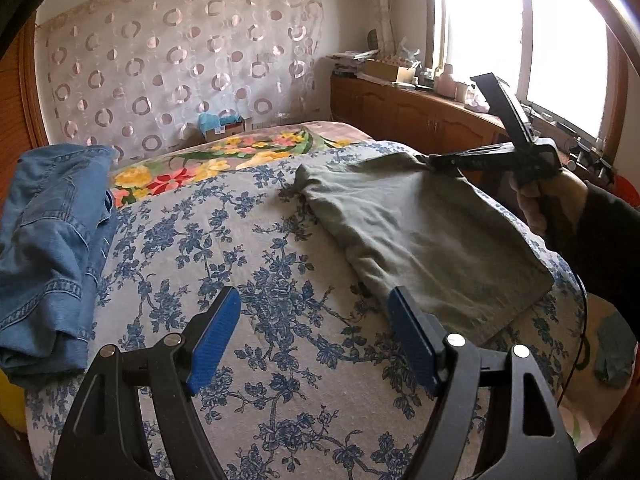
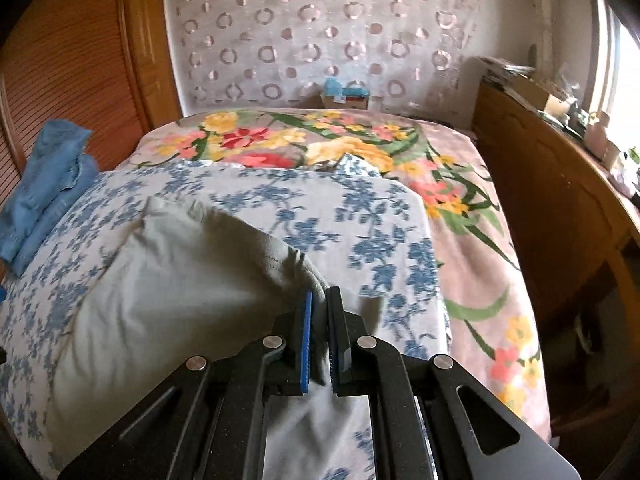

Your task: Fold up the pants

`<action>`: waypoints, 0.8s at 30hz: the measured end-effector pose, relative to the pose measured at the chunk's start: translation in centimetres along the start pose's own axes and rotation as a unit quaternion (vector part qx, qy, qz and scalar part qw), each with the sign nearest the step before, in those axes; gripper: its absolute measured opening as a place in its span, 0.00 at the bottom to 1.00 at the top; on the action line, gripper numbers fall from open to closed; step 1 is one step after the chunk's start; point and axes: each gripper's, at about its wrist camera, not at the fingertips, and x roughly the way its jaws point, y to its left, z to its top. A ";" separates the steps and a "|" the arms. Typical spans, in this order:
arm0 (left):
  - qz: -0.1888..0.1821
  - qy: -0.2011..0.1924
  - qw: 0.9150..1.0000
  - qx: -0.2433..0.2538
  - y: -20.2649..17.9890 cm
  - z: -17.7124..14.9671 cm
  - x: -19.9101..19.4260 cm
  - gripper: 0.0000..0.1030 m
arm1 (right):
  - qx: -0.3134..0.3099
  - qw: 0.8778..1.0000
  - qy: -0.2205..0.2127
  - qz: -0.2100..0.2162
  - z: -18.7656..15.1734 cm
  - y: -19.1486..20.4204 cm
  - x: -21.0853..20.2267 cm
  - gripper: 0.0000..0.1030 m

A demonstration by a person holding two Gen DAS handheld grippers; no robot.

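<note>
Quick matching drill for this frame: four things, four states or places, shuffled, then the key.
1. left tongs
2. right tongs
3. olive pants
4. denim jeans

A. piled at the bed's left edge
B. shut on cloth
C. open, holding nothing
D. folded on the blue floral bedspread, one corner pinched

Pairs: 1-C, 2-B, 3-D, 4-A

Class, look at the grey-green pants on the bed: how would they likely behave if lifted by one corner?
Probably floppy: the pants already sag into soft creases where the right tool pinches their edge. Likely light, since one corner grip raises the cloth. They may unfold, as the layers lie loose on the bedspread.
</note>
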 end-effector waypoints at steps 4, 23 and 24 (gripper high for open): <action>0.001 0.005 1.000 0.003 -0.4 -0.1 0.3 0.75 | 0.018 1.000 -0.002 -0.017 0.2 0.1 0.3 0.07; -0.015 0.014 1.000 0.018 -2.8 -0.2 0.7 0.75 | 0.015 1.000 0.004 -0.024 -1.2 -0.1 0.8 0.18; -0.015 0.014 1.000 0.019 -2.9 -0.3 0.7 0.75 | 0.016 1.000 0.006 -0.026 -1.0 -0.2 1.2 0.18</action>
